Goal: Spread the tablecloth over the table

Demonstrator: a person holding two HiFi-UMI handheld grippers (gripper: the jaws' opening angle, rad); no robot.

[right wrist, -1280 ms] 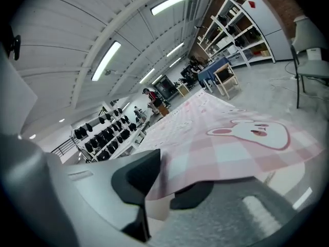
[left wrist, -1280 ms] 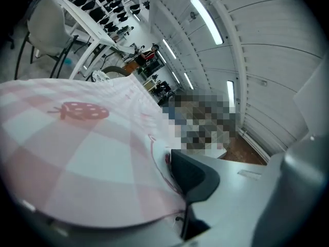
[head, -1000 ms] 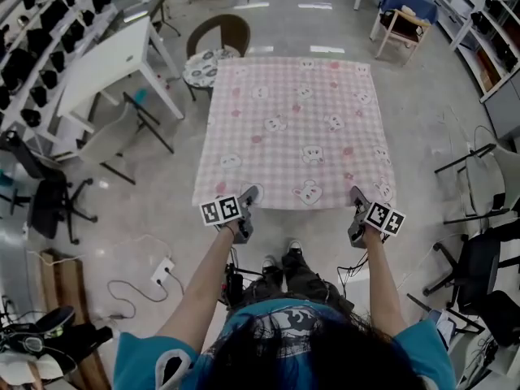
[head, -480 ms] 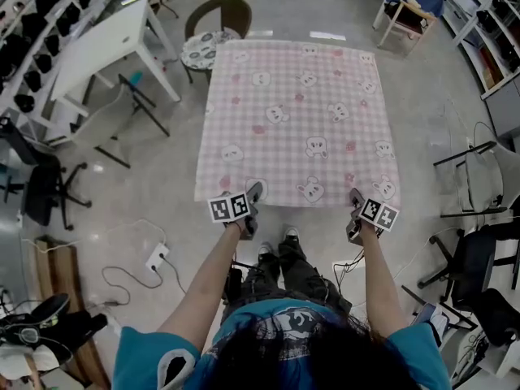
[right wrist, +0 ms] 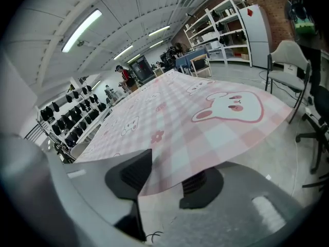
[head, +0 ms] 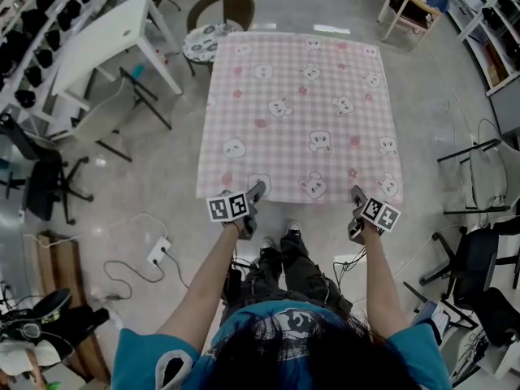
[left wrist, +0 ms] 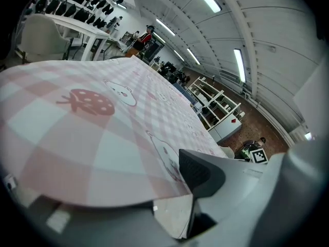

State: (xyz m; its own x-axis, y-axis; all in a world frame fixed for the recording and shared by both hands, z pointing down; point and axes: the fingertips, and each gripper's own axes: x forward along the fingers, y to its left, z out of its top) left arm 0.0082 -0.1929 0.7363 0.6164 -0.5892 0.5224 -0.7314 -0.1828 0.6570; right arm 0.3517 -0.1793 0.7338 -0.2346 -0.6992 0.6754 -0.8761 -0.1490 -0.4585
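I read both claws opening: left claw (head: 254,192) and right claw (head: 355,194) release the pink checked tablecloth (head: 301,112) (near edge lying between the jaws).

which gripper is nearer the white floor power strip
Left. Left gripper, at the tablecloth's near-left edge, is up-right of the power strip; right gripper is at the near-right edge. Both jaws opening, cloth between.

Teal short-sleeved shirt (head: 138,356) with a dark printed back — dark trousers (head: 296,279), 2 pale shoes (head: 293,229).
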